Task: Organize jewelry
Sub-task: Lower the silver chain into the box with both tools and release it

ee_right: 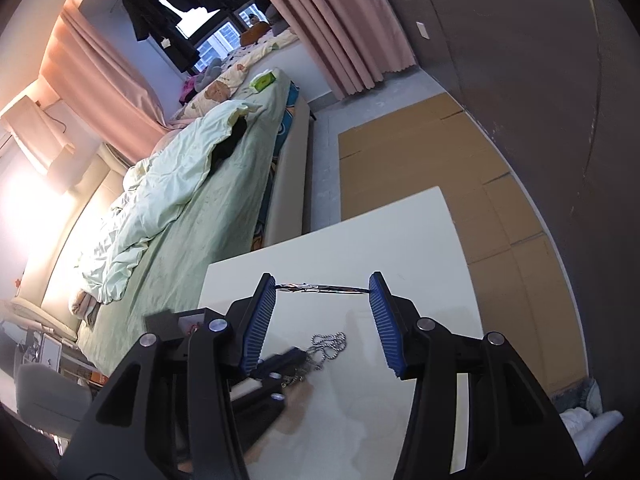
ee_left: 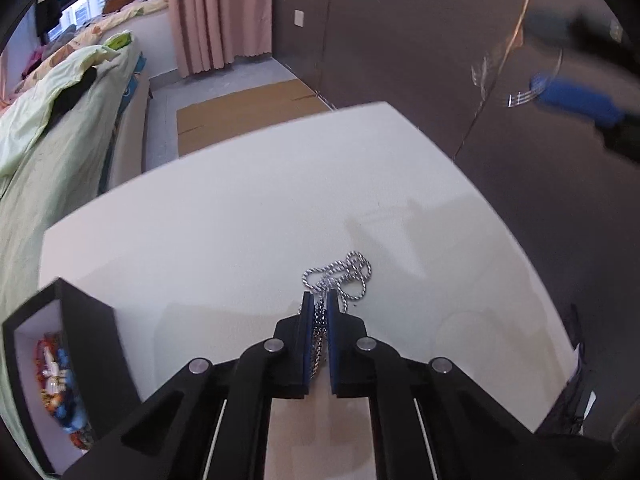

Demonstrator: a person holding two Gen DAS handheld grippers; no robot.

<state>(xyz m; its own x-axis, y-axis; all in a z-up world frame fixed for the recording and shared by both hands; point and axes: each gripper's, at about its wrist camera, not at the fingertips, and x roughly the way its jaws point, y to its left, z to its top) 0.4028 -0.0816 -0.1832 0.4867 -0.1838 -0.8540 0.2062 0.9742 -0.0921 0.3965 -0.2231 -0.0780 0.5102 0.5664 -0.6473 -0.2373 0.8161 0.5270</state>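
Note:
My left gripper (ee_left: 320, 300) is shut on a silver chain necklace (ee_left: 348, 276), whose loose loops lie on the white table (ee_left: 240, 220) just past the fingertips. The chain also shows in the right wrist view (ee_right: 328, 344), with the left gripper (ee_right: 280, 364) on it. A black jewelry box (ee_left: 80, 340) with colourful pieces inside stands at the table's left; it also shows in the right wrist view (ee_right: 180, 320). My right gripper (ee_right: 322, 286) is open, high above the table, with a thin shiny strip (ee_right: 320, 288) stretched between its fingertips. It appears blurred in the left wrist view (ee_left: 576, 100).
A bed with pale green bedding (ee_right: 180, 184) runs along the table's left. Flat cardboard (ee_right: 440, 152) lies on the floor beyond the table. A dark wall (ee_left: 440, 40) is to the right and pink curtains (ee_left: 216, 12) hang at the back.

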